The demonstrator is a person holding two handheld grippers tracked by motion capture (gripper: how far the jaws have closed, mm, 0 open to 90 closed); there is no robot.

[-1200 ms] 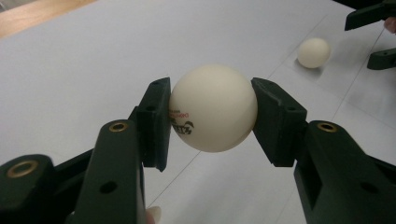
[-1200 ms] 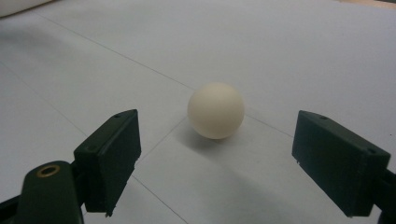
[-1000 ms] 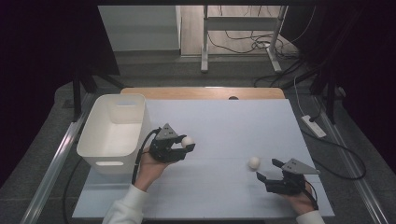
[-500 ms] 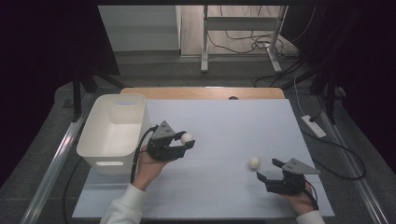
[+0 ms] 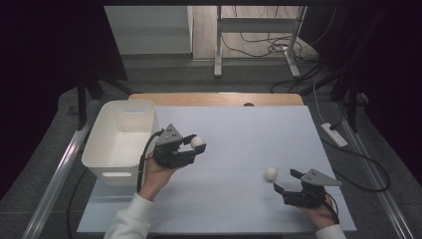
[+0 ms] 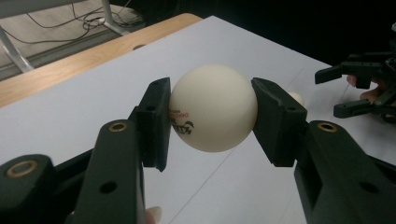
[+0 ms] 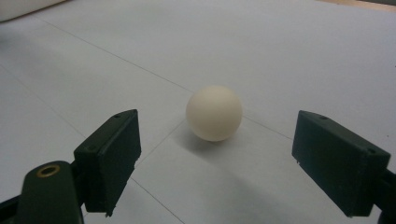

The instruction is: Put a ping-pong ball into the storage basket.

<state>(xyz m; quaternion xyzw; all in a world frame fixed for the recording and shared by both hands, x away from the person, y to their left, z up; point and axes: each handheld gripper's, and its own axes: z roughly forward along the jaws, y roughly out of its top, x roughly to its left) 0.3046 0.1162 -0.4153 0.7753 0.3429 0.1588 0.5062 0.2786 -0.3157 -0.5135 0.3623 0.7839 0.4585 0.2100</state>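
Note:
My left gripper (image 5: pixel 195 146) is shut on a white ping-pong ball (image 5: pixel 197 142), held above the white table just right of the bin. Up close, that ball (image 6: pixel 212 108) carries small printed lettering and sits squeezed between both pads. A second white ball (image 5: pixel 270 173) rests on the table at the right. My right gripper (image 5: pixel 285 181) lies low just behind it, open. In the right gripper view this ball (image 7: pixel 214 112) lies a short way ahead of the wide-spread jaws, touching neither. The right gripper (image 6: pixel 337 91) also appears far off in the left gripper view.
A white plastic bin (image 5: pixel 119 142) stands at the table's left edge, beside my left hand. The white table surface (image 5: pixel 239 129) has a wooden strip (image 5: pixel 214 99) along its far edge. A power strip (image 5: pixel 334 134) lies on the floor at the right.
My left gripper with its ball has drifted slightly away from me. The right gripper and the loose ball have stayed put.

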